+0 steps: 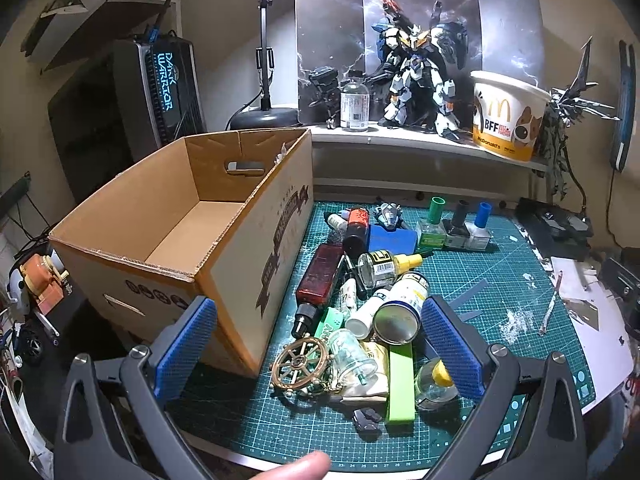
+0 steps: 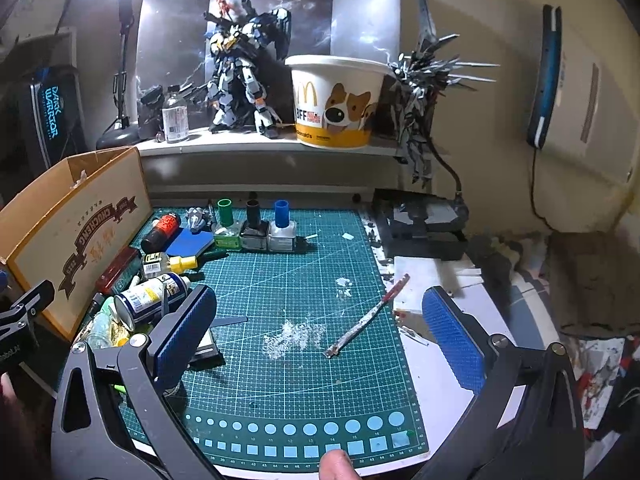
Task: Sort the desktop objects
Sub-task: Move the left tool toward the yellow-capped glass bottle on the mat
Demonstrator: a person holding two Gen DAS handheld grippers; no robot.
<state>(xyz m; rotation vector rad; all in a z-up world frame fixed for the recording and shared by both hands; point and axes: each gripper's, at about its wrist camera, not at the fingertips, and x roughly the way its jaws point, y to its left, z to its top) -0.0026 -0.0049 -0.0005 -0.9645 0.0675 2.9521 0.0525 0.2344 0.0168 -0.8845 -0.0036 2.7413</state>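
Note:
An open, empty cardboard box [image 1: 200, 216] stands at the left of the green cutting mat [image 1: 500, 292]; it also shows in the right wrist view [image 2: 80, 232]. A heap of small items lies beside it: a white spray can [image 1: 400, 304], a red case [image 1: 320, 276], a yellow-capped bottle [image 1: 384, 264], a brass ship's wheel [image 1: 298, 364], a lime green bar [image 1: 401, 384]. My left gripper [image 1: 316, 344] is open and empty, hovering above the heap. My right gripper [image 2: 318, 340] is open and empty above the mat [image 2: 300, 280], right of the spray can [image 2: 152, 292].
Three capped bottles [image 2: 254, 228] stand at the mat's back. A stained stick [image 2: 366, 312] and white crumbs lie on the mat. A shelf behind holds a robot model [image 2: 240, 72], a McDonald's bucket [image 2: 336, 100] and a clear bottle [image 2: 175, 116]. Clutter lines the desk's right edge.

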